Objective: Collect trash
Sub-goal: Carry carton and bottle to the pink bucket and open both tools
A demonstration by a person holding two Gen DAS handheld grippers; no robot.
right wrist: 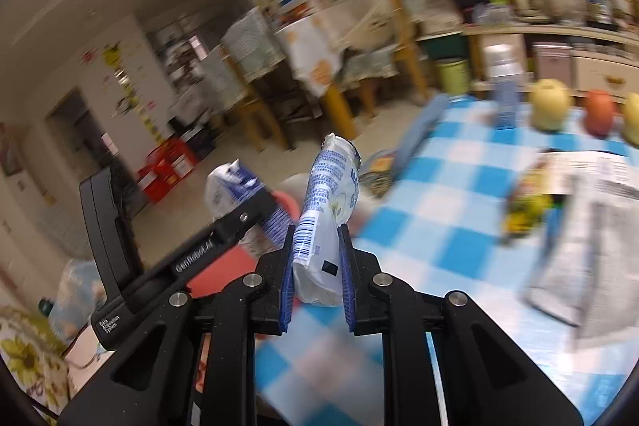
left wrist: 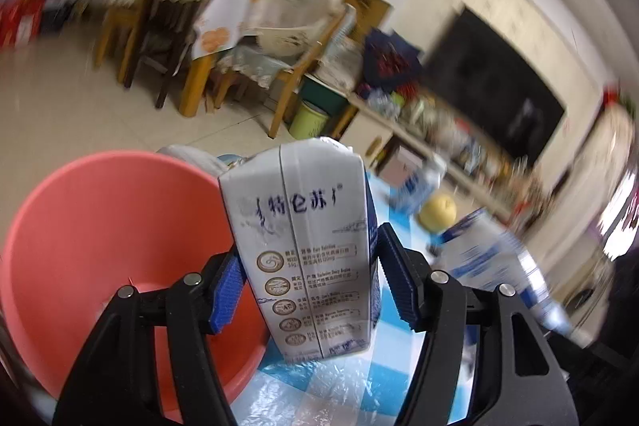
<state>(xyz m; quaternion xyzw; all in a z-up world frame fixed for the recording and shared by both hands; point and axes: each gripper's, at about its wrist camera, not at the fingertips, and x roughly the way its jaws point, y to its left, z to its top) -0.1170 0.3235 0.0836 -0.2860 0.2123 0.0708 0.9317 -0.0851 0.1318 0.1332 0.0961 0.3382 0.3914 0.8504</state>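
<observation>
My left gripper [left wrist: 307, 286] is shut on a white and blue milk carton [left wrist: 303, 246], held upright beside the rim of a pink plastic basin [left wrist: 100, 246] at the left. My right gripper [right wrist: 316, 278] is shut on a crumpled white and blue wrapper [right wrist: 323, 226], which sticks up between the blue pads. In the right wrist view the left gripper [right wrist: 275, 216] with its carton [right wrist: 227, 186] shows at the left, over the pink basin [right wrist: 223, 266]. Both grippers hang above the blue and white checked tablecloth [right wrist: 459, 246].
On the table stand a plastic bottle [left wrist: 499, 258], another carton [left wrist: 419, 186], a yellow apple [right wrist: 551, 102], a red fruit [right wrist: 599, 110] and a newspaper [right wrist: 591, 226]. Wooden chairs [left wrist: 199, 66], a green bin [left wrist: 311, 118] and a cluttered shelf [right wrist: 559, 26] stand beyond.
</observation>
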